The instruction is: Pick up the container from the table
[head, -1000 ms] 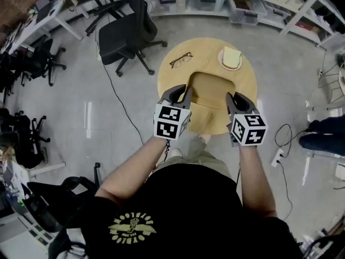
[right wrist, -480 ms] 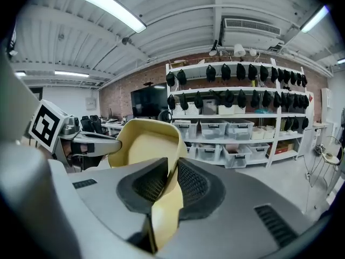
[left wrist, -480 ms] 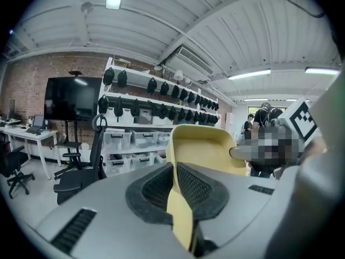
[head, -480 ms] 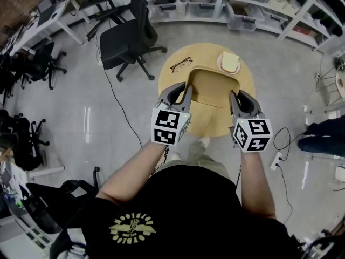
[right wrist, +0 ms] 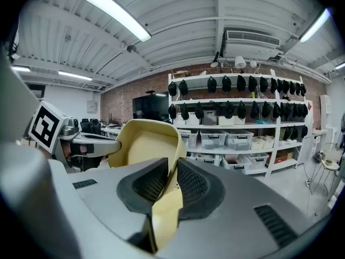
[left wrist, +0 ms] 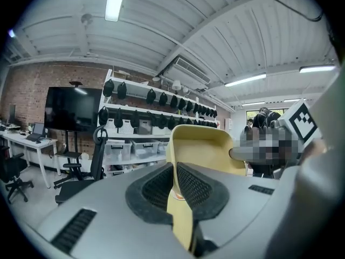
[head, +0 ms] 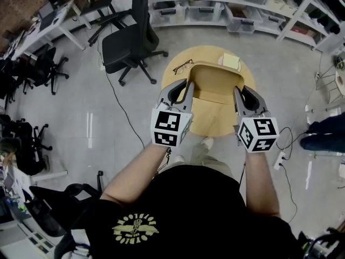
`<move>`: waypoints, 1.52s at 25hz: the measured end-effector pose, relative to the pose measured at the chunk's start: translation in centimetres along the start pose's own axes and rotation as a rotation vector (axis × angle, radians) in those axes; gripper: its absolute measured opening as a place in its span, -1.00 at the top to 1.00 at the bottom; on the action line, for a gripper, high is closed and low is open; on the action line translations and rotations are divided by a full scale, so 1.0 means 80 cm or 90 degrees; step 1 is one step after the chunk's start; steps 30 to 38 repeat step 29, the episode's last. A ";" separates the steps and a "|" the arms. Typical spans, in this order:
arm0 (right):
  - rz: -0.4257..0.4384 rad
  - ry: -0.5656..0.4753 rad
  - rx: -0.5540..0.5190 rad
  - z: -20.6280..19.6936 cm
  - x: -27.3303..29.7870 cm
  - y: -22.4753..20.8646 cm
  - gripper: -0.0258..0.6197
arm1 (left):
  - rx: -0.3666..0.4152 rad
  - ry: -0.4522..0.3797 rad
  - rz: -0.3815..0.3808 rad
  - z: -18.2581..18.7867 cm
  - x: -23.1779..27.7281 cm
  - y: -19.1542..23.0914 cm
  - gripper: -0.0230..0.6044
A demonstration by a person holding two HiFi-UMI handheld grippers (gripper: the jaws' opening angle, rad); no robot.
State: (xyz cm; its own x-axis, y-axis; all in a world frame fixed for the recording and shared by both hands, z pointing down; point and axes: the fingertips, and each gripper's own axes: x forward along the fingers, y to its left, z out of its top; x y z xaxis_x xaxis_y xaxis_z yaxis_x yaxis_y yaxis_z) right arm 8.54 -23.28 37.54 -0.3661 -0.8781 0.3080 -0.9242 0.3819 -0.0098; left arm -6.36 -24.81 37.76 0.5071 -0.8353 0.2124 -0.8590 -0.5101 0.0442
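A tan-yellow container [head: 214, 82] with a rounded rim hangs above the round wooden table [head: 215, 124], held from both sides. My left gripper [head: 187, 89] is shut on its left wall, and the rim runs between the black pads in the left gripper view [left wrist: 175, 185]. My right gripper [head: 236, 94] is shut on its right wall, with the yellow wall pinched between the pads in the right gripper view [right wrist: 171, 179]. Each gripper view shows the container's open inside [left wrist: 207, 150] [right wrist: 145, 144] and the other gripper's marker cube beyond it.
A pair of glasses [head: 183, 65] lies on the table's far left. A pale yellow square on a plate [head: 231, 61] sits at the far right, partly behind the container. A black office chair [head: 129, 34] stands left of the table. Shelves with bins [head: 226, 7] line the back. A power strip [head: 277, 156] lies on the floor.
Both grippers have risen with the container between them. It now looks larger, covers more of the table, and reaches up to the glasses and the plate.
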 end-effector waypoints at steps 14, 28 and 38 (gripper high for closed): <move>-0.018 -0.053 -0.016 0.040 -0.042 0.009 0.71 | 0.030 -0.049 -0.015 0.046 -0.028 -0.016 0.81; -0.013 -0.046 -0.015 0.033 -0.043 0.006 0.70 | 0.035 -0.043 -0.018 0.045 -0.027 -0.021 0.81; -0.013 -0.045 -0.015 0.033 -0.042 0.003 0.70 | 0.035 -0.042 -0.018 0.045 -0.025 -0.022 0.81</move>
